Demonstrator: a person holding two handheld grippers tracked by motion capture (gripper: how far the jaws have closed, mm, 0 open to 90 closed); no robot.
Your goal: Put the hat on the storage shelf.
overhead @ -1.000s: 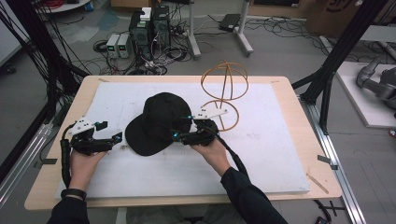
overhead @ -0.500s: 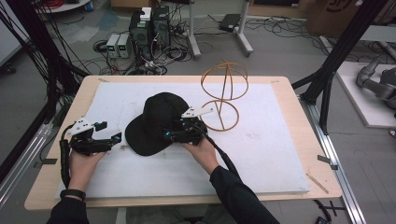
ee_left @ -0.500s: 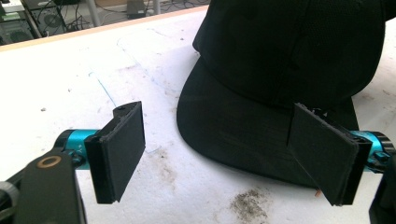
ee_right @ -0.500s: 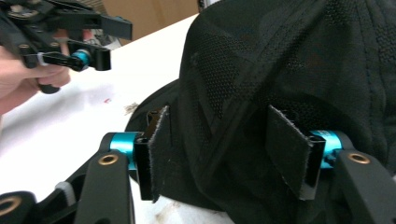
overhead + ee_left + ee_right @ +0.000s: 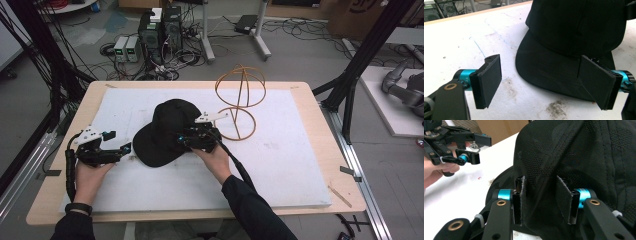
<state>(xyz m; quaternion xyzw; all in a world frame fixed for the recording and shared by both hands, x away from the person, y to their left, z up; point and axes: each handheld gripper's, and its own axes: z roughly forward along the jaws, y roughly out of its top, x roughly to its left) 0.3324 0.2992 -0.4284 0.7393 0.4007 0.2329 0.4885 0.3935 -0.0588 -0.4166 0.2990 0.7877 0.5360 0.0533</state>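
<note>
while a person's forearms reach in from the near edge of the table, the left gripper (image 5: 125, 148) rests low on the white foam mat (image 5: 300, 165), its jaws spread wide and holding nothing, with the left hand (image 5: 89, 175) wrapped around its body. in the left gripper view the two black pads (image 5: 490, 80) stand well apart, the brim of the black baseball cap (image 5: 564, 72) lying just ahead of them and running behind the right-hand pad; no contact with the brim can be made out.

at the centre of the mat sits the cap (image 5: 165, 131), crown up, brim pointing toward the left gripper. the right gripper (image 5: 181, 140) is pushed against the crown's near side, steered by the right hand (image 5: 216, 159) in a dark sleeve. its jaws have just been closing, and in the right gripper view a fold of the crown's woven fabric (image 5: 541, 187) bulges between the pads (image 5: 564, 197); the left-hand pad touches the cloth, but whether both pads press firmly on it cannot be told.

farther right, just behind the right gripper, a wire hat stand (image 5: 239, 102) of golden hoops stands upright on the mat, apart from the cap.
</note>
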